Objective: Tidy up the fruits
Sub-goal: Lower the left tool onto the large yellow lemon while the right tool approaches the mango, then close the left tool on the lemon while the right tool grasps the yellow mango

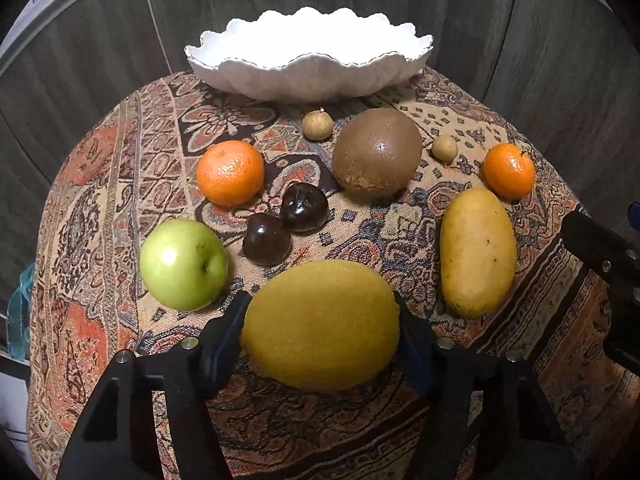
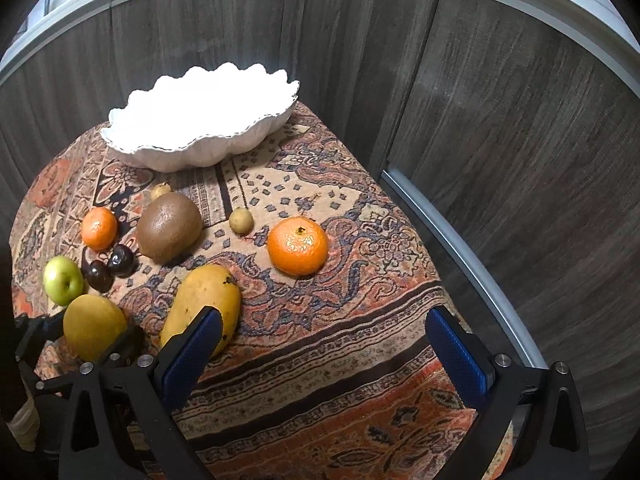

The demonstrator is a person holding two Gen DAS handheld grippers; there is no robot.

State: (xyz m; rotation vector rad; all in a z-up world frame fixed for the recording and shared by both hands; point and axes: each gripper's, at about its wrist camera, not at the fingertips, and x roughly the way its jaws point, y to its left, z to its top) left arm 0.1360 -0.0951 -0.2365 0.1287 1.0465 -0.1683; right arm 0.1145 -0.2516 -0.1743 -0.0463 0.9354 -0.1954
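Note:
My left gripper (image 1: 320,320) has its blue pads pressed on both sides of a yellow lemon (image 1: 320,324) at the near edge of the cloth-covered table (image 1: 400,216). In the right wrist view the lemon (image 2: 94,326) shows at lower left. My right gripper (image 2: 322,316) stands open over bare cloth, its left finger just in front of a yellow mango (image 2: 208,296). A white scalloped bowl (image 1: 308,76) sits at the far edge; its inside looks bare. Between bowl and grippers lie a green apple (image 1: 182,264), two mandarins (image 1: 230,172) (image 1: 509,170), a brown kiwi (image 1: 376,154) and the mango (image 1: 476,252).
Two dark glossy fruits (image 1: 266,240) (image 1: 303,208) lie between the apple and the kiwi. Two small tan round fruits (image 1: 317,125) (image 1: 445,149) lie near the bowl. Dark wood-grain panels (image 2: 520,120) close in behind and to the right of the table.

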